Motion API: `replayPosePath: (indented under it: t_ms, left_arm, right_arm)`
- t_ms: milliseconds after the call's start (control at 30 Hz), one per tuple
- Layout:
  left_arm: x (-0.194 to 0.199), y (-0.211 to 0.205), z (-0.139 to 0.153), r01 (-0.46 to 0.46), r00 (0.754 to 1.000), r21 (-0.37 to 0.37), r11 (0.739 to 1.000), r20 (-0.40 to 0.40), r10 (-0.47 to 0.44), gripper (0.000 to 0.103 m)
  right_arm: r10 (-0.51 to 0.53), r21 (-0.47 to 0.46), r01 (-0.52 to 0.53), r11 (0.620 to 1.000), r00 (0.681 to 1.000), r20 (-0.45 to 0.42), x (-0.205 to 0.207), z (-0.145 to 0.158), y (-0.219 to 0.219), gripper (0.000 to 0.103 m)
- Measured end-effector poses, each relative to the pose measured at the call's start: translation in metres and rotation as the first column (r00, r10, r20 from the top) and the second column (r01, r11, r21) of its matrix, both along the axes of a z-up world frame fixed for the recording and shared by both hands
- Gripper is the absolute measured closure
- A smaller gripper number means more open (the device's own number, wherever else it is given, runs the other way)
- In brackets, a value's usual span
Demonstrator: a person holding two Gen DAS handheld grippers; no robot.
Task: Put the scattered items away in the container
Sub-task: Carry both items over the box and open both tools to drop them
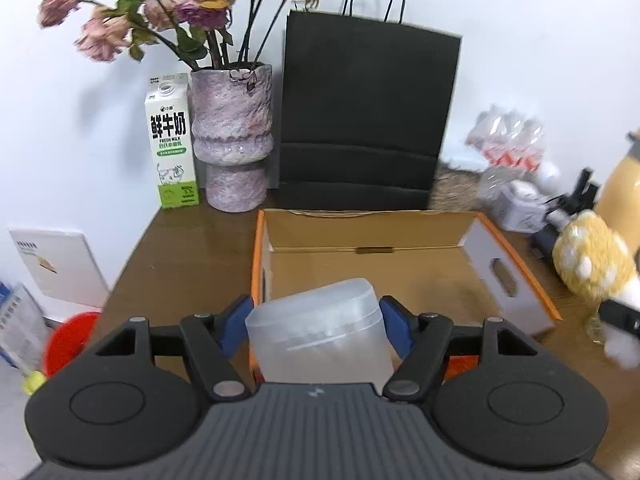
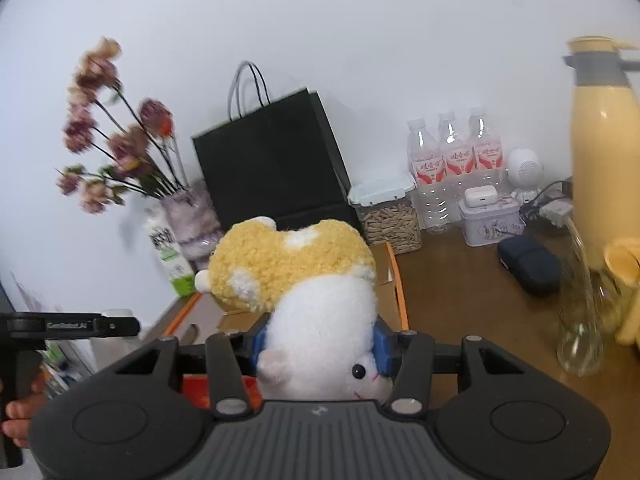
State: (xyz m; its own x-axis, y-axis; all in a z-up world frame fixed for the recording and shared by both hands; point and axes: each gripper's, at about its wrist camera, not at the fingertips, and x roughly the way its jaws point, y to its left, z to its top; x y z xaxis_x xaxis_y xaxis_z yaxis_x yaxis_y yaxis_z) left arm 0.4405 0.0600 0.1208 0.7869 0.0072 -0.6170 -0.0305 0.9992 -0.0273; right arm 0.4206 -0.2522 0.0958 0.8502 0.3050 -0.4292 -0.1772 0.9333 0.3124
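Observation:
In the left wrist view my left gripper (image 1: 318, 326) is shut on a frosted plastic jar (image 1: 320, 332), its blue pads (image 1: 236, 322) pressing both sides. The jar hangs above the near edge of an open cardboard box with orange edges (image 1: 516, 272). In the right wrist view my right gripper (image 2: 320, 340) is shut on a yellow and white plush toy (image 2: 304, 280), held upside down with its face near the camera. The same toy (image 1: 592, 258) shows at the right of the left wrist view. The box (image 2: 396, 276) lies behind the toy.
At the back stand a milk carton (image 1: 172, 144), a vase of dried roses (image 1: 234, 140) and a black paper bag (image 1: 360, 120). To the right are water bottles (image 2: 454, 152), a seed jar (image 2: 390, 216), a tin (image 2: 490, 220), a dark pouch (image 2: 528, 264), a glass vase (image 2: 580, 320) and a yellow flask (image 2: 604, 160).

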Motion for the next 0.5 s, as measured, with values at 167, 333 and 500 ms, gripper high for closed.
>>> replayPosePath:
  t_ms: [167, 333, 500]
  left_arm:
    - [0.045, -0.011, 0.009, 0.018, 1.000, 0.110, 0.994, -0.022, -0.016, 0.033]
    - [0.104, -0.024, -0.015, 0.047, 0.992, 0.210, 0.976, -0.127, -0.020, 0.033]
    - [0.158, -0.038, -0.057, 0.106, 0.970, 0.309, 0.945, -0.240, -0.030, 0.033]
  right_arm:
    - [-0.020, -0.138, 0.009, 0.990, 0.997, -0.079, 0.072, 0.007, 0.024, 0.055]
    - [-0.005, -0.317, -0.049, 0.947, 0.986, -0.167, 0.132, -0.007, 0.061, 0.055]
    - [-0.044, -0.415, -0.070, 0.907, 0.965, -0.260, 0.185, -0.032, 0.081, 0.055]
